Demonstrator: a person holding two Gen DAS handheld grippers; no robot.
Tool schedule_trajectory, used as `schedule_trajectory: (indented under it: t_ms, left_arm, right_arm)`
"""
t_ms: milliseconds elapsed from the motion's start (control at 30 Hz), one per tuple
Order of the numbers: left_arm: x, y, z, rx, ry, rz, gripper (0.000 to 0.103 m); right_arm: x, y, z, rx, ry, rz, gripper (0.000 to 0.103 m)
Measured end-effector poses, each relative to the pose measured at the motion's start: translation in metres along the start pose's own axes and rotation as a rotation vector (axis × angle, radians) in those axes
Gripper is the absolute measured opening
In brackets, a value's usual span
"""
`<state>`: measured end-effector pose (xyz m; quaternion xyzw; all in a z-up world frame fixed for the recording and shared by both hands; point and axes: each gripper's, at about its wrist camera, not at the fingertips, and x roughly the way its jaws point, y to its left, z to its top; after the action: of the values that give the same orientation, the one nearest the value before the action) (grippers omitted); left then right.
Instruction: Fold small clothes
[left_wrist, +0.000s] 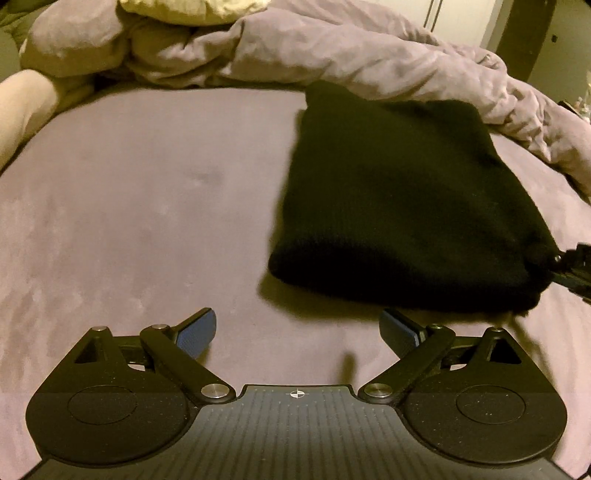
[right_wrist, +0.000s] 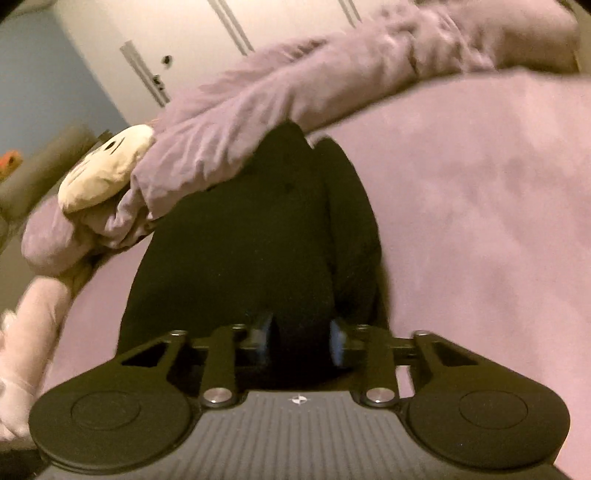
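Observation:
A black knitted garment (left_wrist: 402, 206) hangs lifted over the mauve bed sheet (left_wrist: 147, 206), casting a shadow beneath it. My left gripper (left_wrist: 297, 328) is open and empty, low over the sheet, just in front and left of the garment's near edge. My right gripper (left_wrist: 572, 269) shows at the right edge of the left wrist view, pinching the garment's corner. In the right wrist view my right gripper (right_wrist: 301, 332) is shut on a bunched fold of the black garment (right_wrist: 240, 240), which stretches away from the blue pads.
A crumpled mauve duvet (left_wrist: 332, 51) is piled along the far side of the bed. A cream pillow (left_wrist: 192, 9) lies on top of it. A cream plush toy (right_wrist: 107, 166) sits beside the duvet. White wardrobe doors (right_wrist: 184, 48) stand behind.

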<state>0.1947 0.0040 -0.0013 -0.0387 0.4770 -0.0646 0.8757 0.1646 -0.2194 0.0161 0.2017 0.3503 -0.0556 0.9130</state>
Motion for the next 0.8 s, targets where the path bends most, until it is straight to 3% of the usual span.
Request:
schedule_trajectory:
  t_ms: [133,300,467,600,633,733,800]
  left_arm:
    - [0.007,-0.004,-0.001,0.005,0.020,0.006,0.098]
    - [0.002,-0.004,-0.006,0.022,0.030,0.037,0.098]
    - [-0.017,-0.006,-0.011,0.043,0.026,0.060,0.100]
    - [-0.033,-0.015,-0.017,0.069,0.009,0.079,0.101]
    - [-0.038,-0.019,-0.019,0.077,0.004,0.078,0.101]
    - [-0.052,-0.028,-0.024,0.093,-0.003,0.076,0.101]
    - [-0.058,-0.032,-0.026,0.100,-0.009,0.082,0.101]
  right_arm:
    - [0.011,0.000,-0.011,-0.094,-0.001,-0.088,0.019]
    - [0.023,0.003,-0.012,-0.157,0.009,-0.113,0.022]
    - [0.002,0.008,-0.008,-0.169,0.029,-0.116,0.034]
    - [-0.024,0.012,-0.022,-0.180,0.065,-0.131,0.034]
    - [-0.030,0.012,-0.027,-0.180,0.083,-0.123,0.038]
    - [-0.052,0.016,-0.044,-0.191,0.149,-0.108,0.075]
    - [-0.068,0.019,-0.052,-0.217,0.157,-0.091,0.083]
